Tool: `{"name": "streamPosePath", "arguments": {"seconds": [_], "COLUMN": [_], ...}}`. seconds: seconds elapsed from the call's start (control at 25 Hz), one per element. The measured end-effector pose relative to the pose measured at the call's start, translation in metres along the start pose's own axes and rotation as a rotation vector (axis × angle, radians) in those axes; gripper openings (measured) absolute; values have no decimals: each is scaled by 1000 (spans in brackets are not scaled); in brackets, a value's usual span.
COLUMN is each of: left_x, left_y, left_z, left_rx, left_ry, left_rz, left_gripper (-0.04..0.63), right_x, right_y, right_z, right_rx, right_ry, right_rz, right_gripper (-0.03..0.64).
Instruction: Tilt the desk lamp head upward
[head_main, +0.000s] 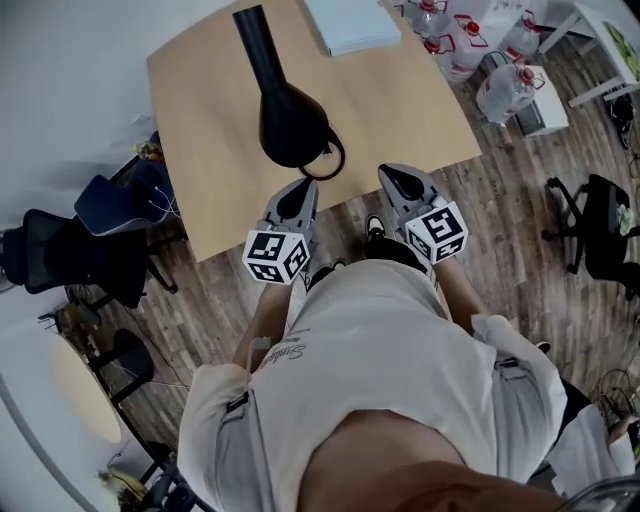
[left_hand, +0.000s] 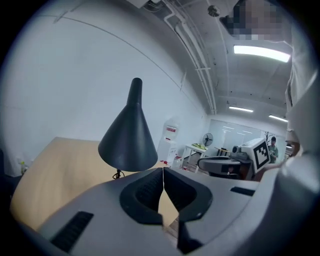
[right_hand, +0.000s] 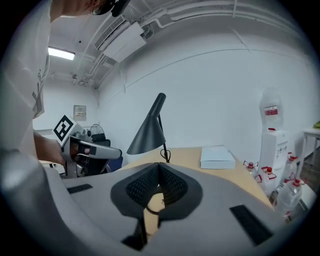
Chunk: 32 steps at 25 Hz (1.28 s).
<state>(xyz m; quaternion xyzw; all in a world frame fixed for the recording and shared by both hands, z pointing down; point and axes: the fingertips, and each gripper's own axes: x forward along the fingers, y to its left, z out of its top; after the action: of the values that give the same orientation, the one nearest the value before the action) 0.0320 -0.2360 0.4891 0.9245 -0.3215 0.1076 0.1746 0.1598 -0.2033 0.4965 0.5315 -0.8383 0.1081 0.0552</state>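
Standing at the near edge of the table (head_main: 410, 105), person holds both grippers low and close to the torso, side by side, pointed forward at the desk lamp (head_main: 289, 122). Left claw (head_main: 303, 187): jaws shut, pads meeting in a thin line, nothing between them; confirmed in the left gripper view (left_hand: 163, 176). Right claw (head_main: 397, 175): jaws likewise pressed together and empty, as seen in the right gripper view (right_hand: 159, 168). Neither claw touches the lamp; the left one sits just short of the shade, the right one off to its side. Desk lamp stands on the near half of the table, black cone shade (right_hand: 148, 132) opening downward, narrow neck slanting up and back, cord loop (head_main: 329, 160) lying on the table beside it. White box (head_main: 350, 22) rests at the table's far edge; water bottles (head_main: 503, 88) are on the floor to the right.
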Motion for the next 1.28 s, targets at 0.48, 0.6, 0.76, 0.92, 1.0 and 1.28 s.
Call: {"name": "streamPosePath", "arguments": {"seconds": [0.48,0.6,0.76,0.92,1.0,1.28], "left_x": [21,28,31,36,38,41], "left_y": [42,47,48,53,52,52], "left_z": [-12,-9,-13,-14,-16,-13], "left_rx": [-135,-120,-104,-94,-91,-68], "left_ry": [-34,-38,-38,-56,-58,-57], "left_rz": [254,262,271,278,277,266], "left_gripper": [15,15,15,15,17,15], "right_x": [93,115,133,154,162,185], "right_y": [-37,-36,-39,-35,-33,-29], "right_z": [-57,-94,-136,-167,-182,-221], "right_rx": [-96,-134,-165,-198,-208,-218], "right_ry": [216,310,411,481,519,626], "right_rz": [272,328,367,394,405,423], "right_gripper": [-6,-6,-5,-6,-5,-6]}}
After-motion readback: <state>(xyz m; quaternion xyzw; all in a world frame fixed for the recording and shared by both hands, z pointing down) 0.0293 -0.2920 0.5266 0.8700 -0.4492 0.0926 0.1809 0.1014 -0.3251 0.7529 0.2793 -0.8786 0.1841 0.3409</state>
